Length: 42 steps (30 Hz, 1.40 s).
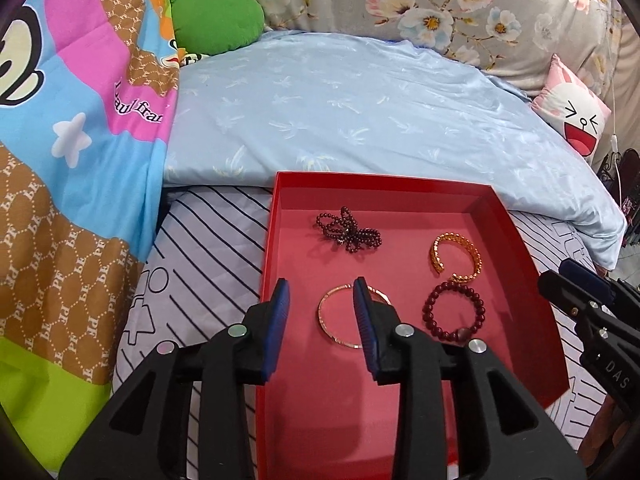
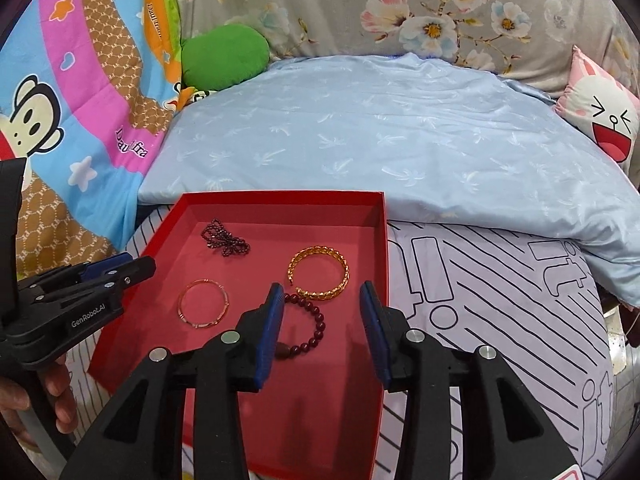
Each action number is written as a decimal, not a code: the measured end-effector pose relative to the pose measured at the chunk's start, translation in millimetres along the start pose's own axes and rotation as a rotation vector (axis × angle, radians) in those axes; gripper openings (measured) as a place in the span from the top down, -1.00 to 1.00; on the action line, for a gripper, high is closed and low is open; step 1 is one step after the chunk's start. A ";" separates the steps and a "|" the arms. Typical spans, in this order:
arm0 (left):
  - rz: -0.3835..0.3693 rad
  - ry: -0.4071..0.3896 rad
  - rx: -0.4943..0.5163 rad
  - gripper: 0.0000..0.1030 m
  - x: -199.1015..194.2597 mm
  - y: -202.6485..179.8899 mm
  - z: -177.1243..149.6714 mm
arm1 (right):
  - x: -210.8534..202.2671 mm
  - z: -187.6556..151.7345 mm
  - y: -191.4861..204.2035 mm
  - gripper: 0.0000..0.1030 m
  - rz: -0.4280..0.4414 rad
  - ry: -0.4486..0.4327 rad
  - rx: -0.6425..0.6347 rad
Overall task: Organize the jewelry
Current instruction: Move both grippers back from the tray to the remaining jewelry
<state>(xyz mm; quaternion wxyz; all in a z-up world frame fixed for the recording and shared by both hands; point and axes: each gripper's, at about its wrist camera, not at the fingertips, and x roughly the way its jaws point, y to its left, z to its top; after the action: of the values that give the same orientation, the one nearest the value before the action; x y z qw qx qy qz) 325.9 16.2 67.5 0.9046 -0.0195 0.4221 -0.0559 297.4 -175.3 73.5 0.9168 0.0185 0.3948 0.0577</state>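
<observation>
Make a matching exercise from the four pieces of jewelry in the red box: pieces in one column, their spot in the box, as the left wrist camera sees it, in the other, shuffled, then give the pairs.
All four lie in the red box, places as seen from the left wrist camera.

Column 1
1. dark bead strand
2. gold open cuff
3. thin gold bangle
4. dark red bead bracelet

Column 2
A. near right
B. far left
C. near left, partly behind a finger of the left gripper
D. far right

Pairs: 1-B, 2-D, 3-C, 4-A
</observation>
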 end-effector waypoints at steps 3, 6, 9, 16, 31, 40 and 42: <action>-0.001 -0.004 -0.006 0.39 -11.8 0.8 -7.3 | -12.5 -5.7 2.8 0.25 0.012 -0.004 0.002; -0.006 -0.002 -0.010 0.39 -21.4 0.3 -14.6 | -24.0 -13.8 7.4 0.25 0.017 -0.006 -0.005; -0.011 0.000 -0.009 0.39 -33.6 -1.9 -26.3 | -35.3 -22.6 11.3 0.25 0.026 -0.005 -0.007; -0.023 0.007 -0.015 0.39 -59.3 -3.5 -53.1 | -63.4 -46.2 13.0 0.25 0.036 -0.001 0.003; -0.034 0.056 -0.013 0.39 -91.5 -9.4 -113.6 | -103.3 -105.3 1.0 0.25 0.020 0.050 0.027; -0.049 0.118 -0.006 0.39 -93.4 -17.7 -153.2 | -111.6 -139.6 0.9 0.25 0.020 0.098 0.031; -0.053 0.127 -0.008 0.39 -93.4 -18.3 -159.8 | -111.2 -147.5 1.7 0.25 0.025 0.115 0.034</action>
<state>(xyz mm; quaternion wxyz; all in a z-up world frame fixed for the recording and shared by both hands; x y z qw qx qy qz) 142.4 11.0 37.5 0.8742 -0.0309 0.4781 -0.0793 114.4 -188.8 52.4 0.8914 0.0356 0.4474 0.0633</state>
